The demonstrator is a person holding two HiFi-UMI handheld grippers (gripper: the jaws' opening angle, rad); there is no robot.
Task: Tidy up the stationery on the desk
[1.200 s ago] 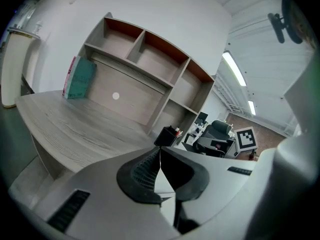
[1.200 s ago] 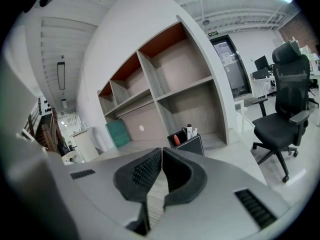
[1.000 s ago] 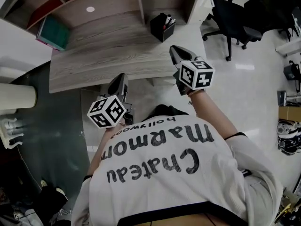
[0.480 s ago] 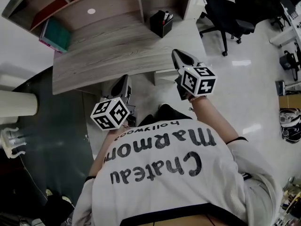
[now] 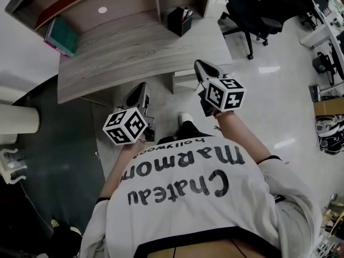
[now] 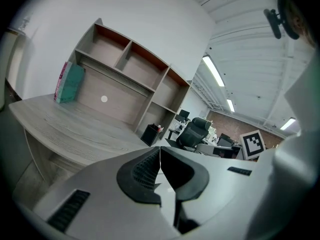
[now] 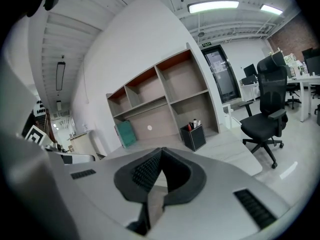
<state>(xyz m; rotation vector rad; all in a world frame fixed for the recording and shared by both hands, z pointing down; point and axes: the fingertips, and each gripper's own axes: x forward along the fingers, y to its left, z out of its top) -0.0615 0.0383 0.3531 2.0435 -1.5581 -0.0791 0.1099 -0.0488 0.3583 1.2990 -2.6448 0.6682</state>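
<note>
Plainly, the left gripper (image 6: 160, 150) and right gripper (image 7: 161, 150) each showed jaws pressed together, empty; only the head view revealed both short of the desk (image 5: 129, 52) ahead.

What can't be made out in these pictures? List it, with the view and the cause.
- Pens in the pen holder: too small in every view to count.
- Teal folder: any print is too small, all views.
- Desk: its near part is covered by the left gripper and right gripper bodies in their own views.
</note>
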